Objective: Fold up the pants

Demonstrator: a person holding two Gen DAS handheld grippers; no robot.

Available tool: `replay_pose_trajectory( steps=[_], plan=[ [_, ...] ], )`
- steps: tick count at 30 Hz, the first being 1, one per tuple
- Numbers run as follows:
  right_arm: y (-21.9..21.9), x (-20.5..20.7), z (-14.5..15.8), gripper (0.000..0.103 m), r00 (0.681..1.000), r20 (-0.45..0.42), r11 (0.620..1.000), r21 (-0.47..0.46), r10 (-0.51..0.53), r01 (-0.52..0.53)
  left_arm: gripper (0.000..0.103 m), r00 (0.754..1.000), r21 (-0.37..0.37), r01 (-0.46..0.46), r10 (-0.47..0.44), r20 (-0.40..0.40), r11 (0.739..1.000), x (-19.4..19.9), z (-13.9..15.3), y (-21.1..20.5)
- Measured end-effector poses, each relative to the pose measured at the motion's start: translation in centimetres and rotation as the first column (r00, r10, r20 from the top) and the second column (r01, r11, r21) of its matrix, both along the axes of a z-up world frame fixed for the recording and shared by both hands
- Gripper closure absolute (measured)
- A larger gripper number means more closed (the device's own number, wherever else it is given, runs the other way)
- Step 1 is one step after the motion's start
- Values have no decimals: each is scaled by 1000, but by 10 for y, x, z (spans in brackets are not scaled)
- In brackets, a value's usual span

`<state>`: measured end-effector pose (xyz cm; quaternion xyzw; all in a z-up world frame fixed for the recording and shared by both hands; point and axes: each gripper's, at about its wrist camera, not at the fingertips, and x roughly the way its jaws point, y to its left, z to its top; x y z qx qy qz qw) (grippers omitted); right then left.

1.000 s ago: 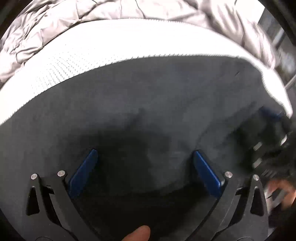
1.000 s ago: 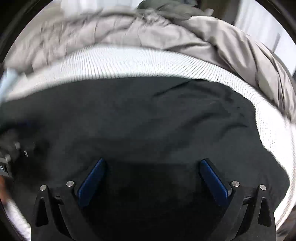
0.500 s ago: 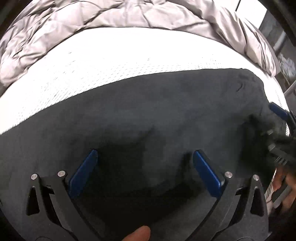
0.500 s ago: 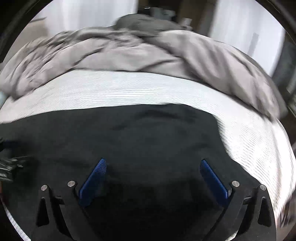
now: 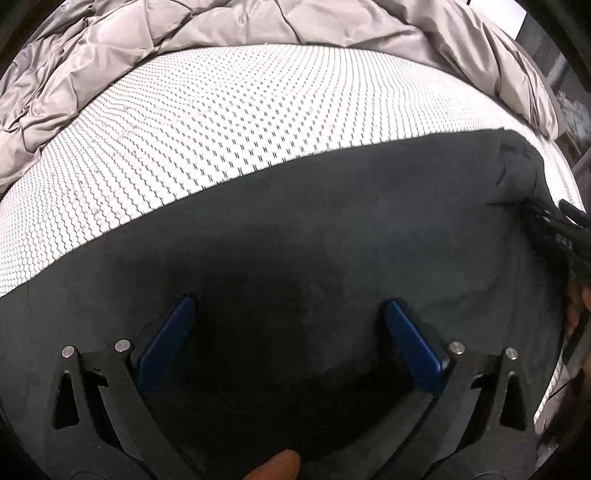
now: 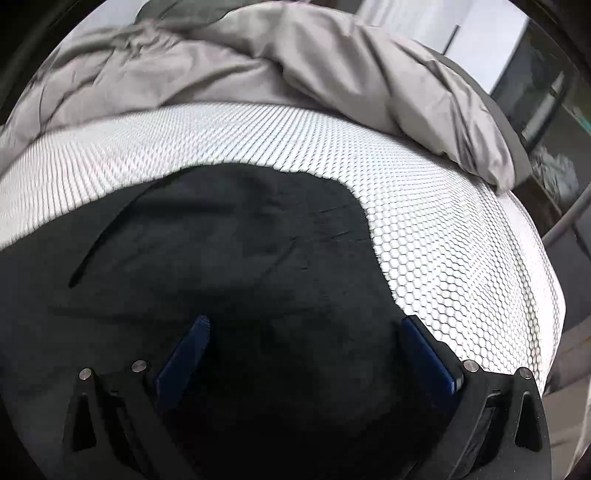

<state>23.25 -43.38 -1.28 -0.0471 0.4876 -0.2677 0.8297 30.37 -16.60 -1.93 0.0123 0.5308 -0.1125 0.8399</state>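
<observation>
Dark grey pants [image 5: 314, 221] lie spread flat on a white mesh-patterned mattress [image 5: 221, 122]. My left gripper [image 5: 288, 314] hovers just above the cloth, open, with nothing between its blue pads. In the right wrist view the same pants [image 6: 229, 251] fill the lower frame, with a rounded end near the mattress's right side. My right gripper [image 6: 304, 328] is open over the cloth and holds nothing. The right gripper's black body [image 5: 557, 232] shows at the right edge of the left wrist view, beside the gathered end of the pants.
A crumpled grey duvet [image 5: 258, 26] is piled along the far side of the mattress, also seen as the duvet [image 6: 295, 74]. Beyond the mattress's right edge [image 6: 546, 280] are dark furniture and a window. A fingertip [image 5: 277, 465] shows at the bottom.
Both grippers have drawn back and lifted from the pants, so more white mattress and duvet show. The right gripper has swung right, toward the end of the pants. Both stayed open.
</observation>
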Motion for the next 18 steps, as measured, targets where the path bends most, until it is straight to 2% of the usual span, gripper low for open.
replay_pose_trajectory(
  steps=[3,4,5,7,9,12,14,15,17,18],
  plan=[
    [38,0,19,0,992,32,988,-93,123,-120,1,999,-19,-1,2,38,1000,-3,12,-1],
    [55,1,23,0,984,38,982,-89,172,-168,1,999,-29,-6,7,45,1000,-3,15,-1],
    [67,5,23,0,977,50,977,-56,209,-206,1,999,-35,-20,21,44,999,-1,14,-1],
    [85,19,13,0,961,83,959,86,264,-271,1,998,-17,-45,46,31,999,7,10,3],
    [91,36,-2,0,956,67,941,168,285,-292,1,997,2,-69,69,22,998,14,1,7],
    [104,54,-30,0,949,-33,941,143,315,-307,0,998,11,-64,64,27,998,13,-2,7],
    [91,54,-34,0,954,-13,930,225,300,-290,0,998,8,-60,60,38,998,9,-2,8],
    [76,51,-31,0,967,-7,941,233,255,-246,0,997,4,-60,60,40,998,7,-3,8],
    [45,45,-27,0,994,-19,988,117,105,-102,0,997,-8,-69,69,42,998,2,-3,9],
    [34,41,-27,1,997,-1,985,152,83,-82,0,996,-12,-74,75,43,997,0,-3,8]
  ],
)
